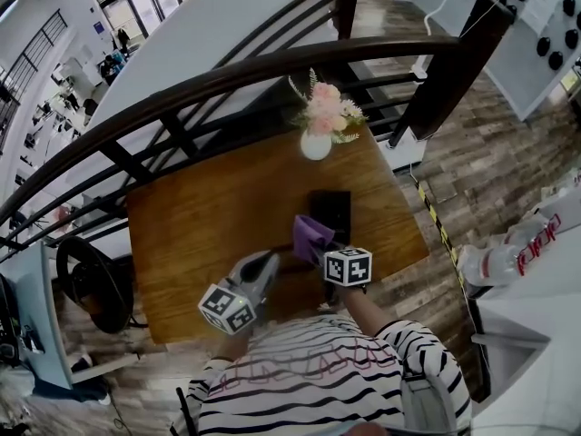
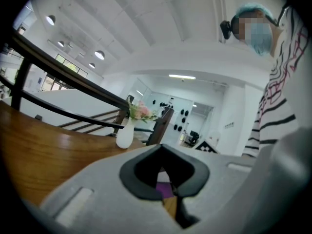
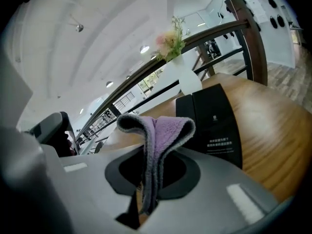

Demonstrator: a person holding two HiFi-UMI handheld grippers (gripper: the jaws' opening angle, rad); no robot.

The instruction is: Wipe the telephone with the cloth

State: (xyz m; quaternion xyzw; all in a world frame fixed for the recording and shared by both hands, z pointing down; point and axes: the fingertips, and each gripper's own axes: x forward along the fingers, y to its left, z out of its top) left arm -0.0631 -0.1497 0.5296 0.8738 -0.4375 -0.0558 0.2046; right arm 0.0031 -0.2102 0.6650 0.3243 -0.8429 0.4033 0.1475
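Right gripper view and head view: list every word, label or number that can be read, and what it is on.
Telephone: white mark and two lines of white print, too small to read.
Bottles: red lettering, too blurred to read.
Nothing else bears text.

Cannot read the small white print on the telephone point(image 3: 214, 121) in the right gripper view. In the head view, loses its near end behind the cloth point(image 1: 311, 234) and the right gripper point(image 1: 325, 251). Catches only a purple sliver of cloth past the left gripper point(image 2: 168, 191). Cannot trace the cloth's lower end between the right jaws. Loses the table's point(image 1: 182, 243) near edge under the striped shirt point(image 1: 318, 361).
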